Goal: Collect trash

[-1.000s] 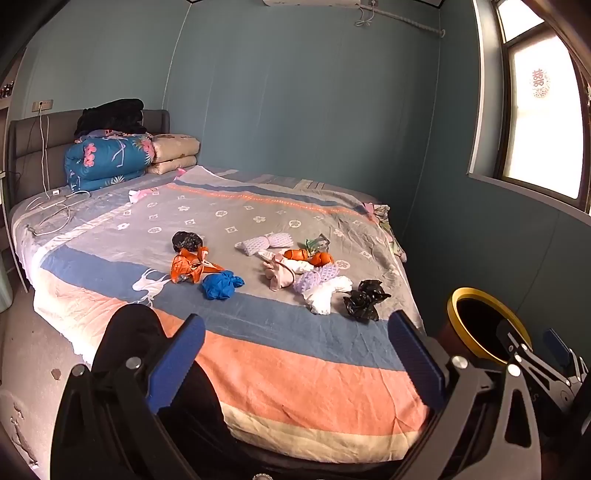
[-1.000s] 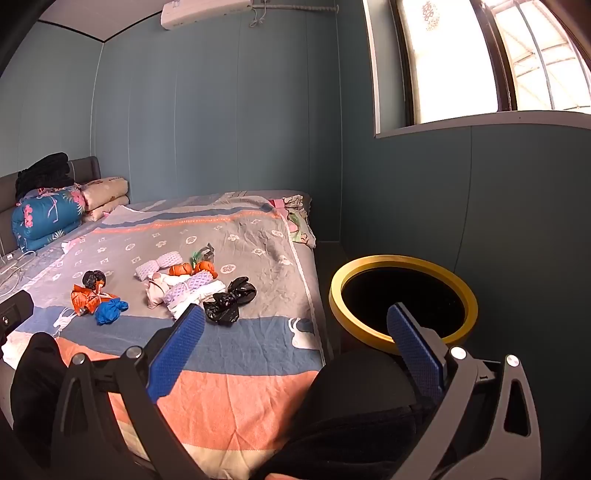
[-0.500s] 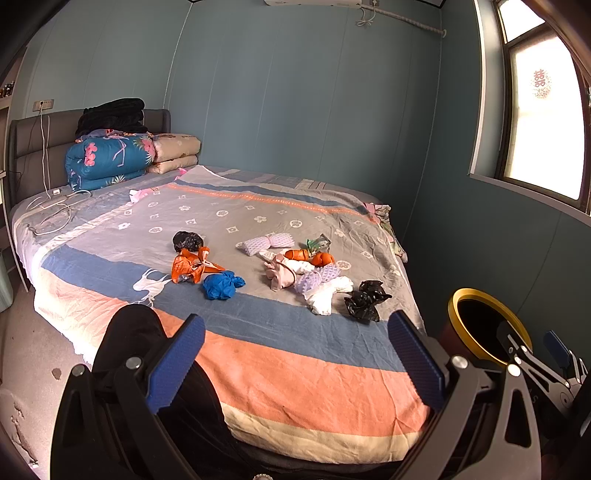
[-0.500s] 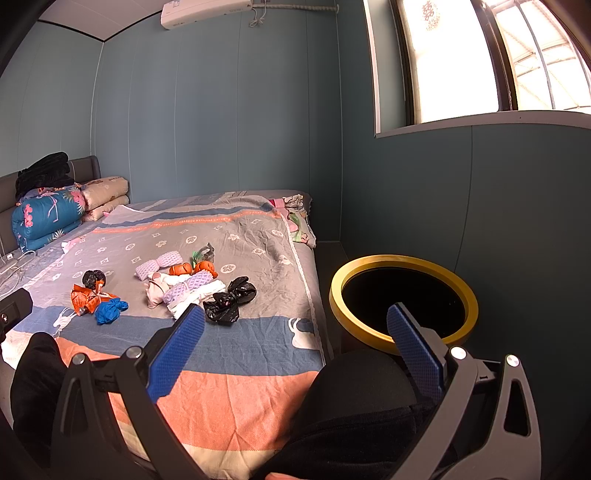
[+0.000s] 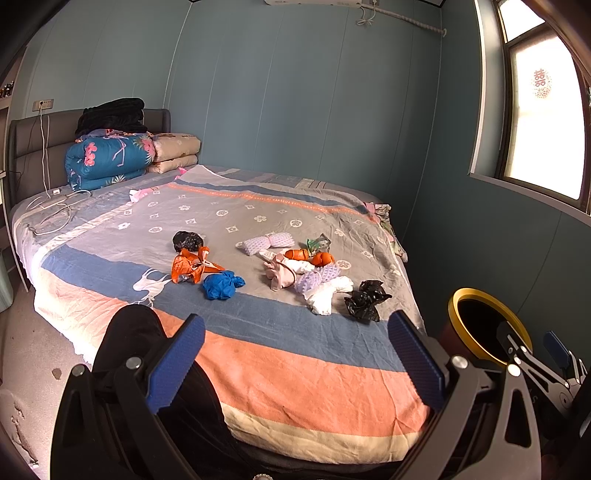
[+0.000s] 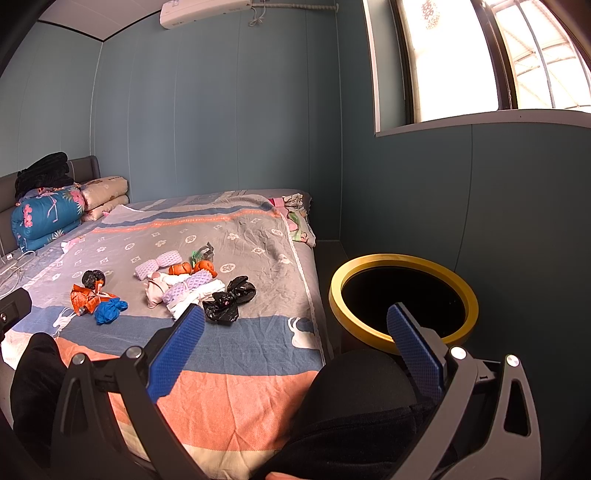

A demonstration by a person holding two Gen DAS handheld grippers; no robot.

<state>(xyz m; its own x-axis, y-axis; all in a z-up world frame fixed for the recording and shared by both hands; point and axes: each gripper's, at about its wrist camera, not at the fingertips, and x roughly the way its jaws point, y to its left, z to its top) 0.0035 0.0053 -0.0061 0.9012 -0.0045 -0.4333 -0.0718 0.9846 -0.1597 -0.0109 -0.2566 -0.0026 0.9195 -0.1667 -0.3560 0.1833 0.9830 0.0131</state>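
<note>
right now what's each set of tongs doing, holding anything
left tongs: open, holding nothing
right tongs: open, holding nothing

I stood at the foot of a bed (image 5: 280, 354) in a room with blue-green walls (image 5: 295, 103). A striped cover of grey, blue and orange lay over it, and folded quilts (image 5: 110, 158) were stacked against a grey headboard (image 5: 29, 147). A white cable (image 5: 45, 147) hung from a wall socket. Daylight came through a window (image 6: 472, 59) on my right, and an air conditioner (image 6: 205, 13) sat high on the far wall. The floor (image 5: 26, 362) looked grey and scuffed.
</note>
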